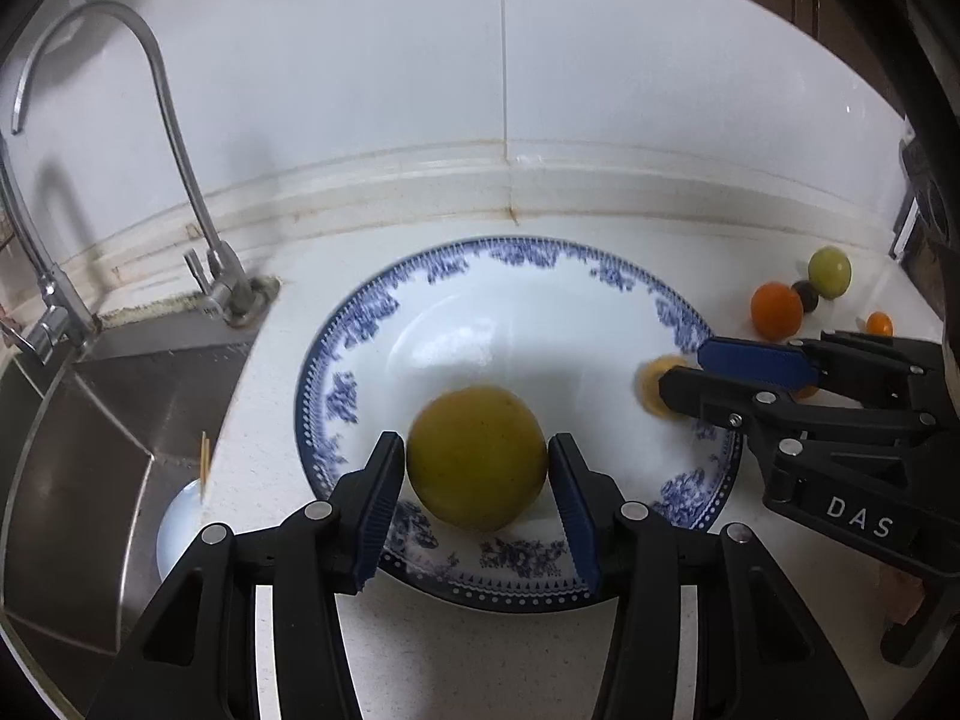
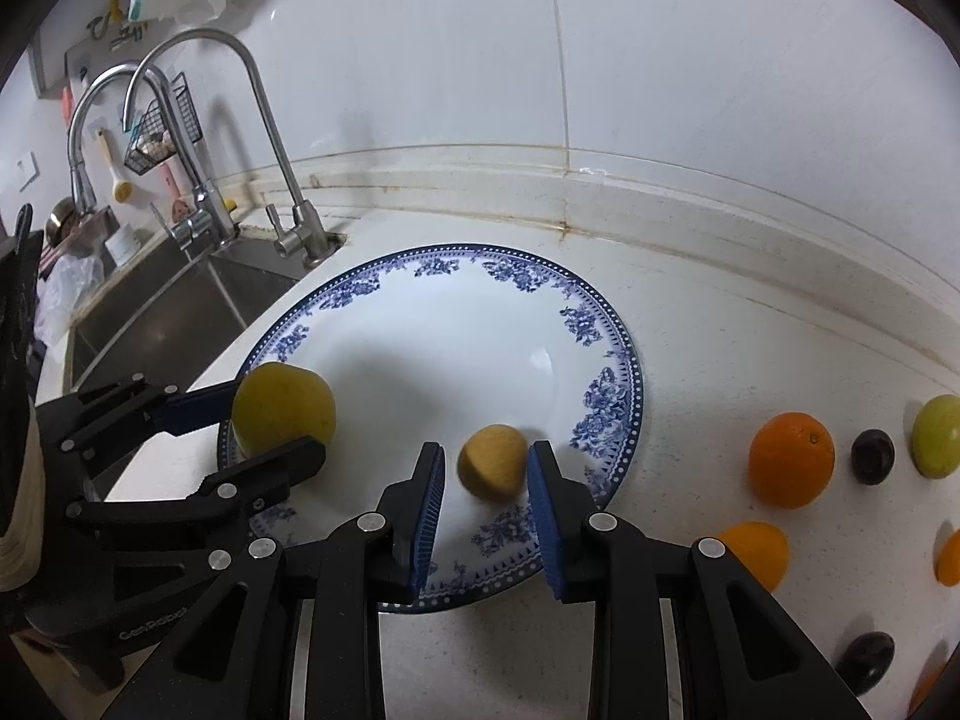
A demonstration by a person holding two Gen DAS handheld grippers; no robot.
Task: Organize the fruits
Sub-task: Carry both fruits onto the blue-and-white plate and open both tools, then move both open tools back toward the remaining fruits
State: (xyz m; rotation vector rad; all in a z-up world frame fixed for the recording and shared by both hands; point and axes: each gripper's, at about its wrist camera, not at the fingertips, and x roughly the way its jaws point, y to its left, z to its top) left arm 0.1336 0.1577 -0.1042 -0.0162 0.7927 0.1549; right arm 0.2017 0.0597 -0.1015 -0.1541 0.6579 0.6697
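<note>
A plate (image 2: 606,324) sits on the tabletop (image 2: 720,324) before the back wall, with the sink (image 2: 180,306) and its taps (image 2: 282,180) to its left. On the plate's near side lie two fruits: the larger fruit (image 1: 477,456) toward the left between the fingers of the left tool (image 1: 477,480), the smaller fruit (image 2: 493,462) to its right between the fingers of the right tool (image 2: 487,498). To the right of the plate, on the tabletop, an orange (image 2: 791,459), a small dark fruit (image 2: 872,456) and a round fruit (image 2: 937,435) stand in a row, with more fruits (image 2: 756,552) nearer the front edge.
</note>
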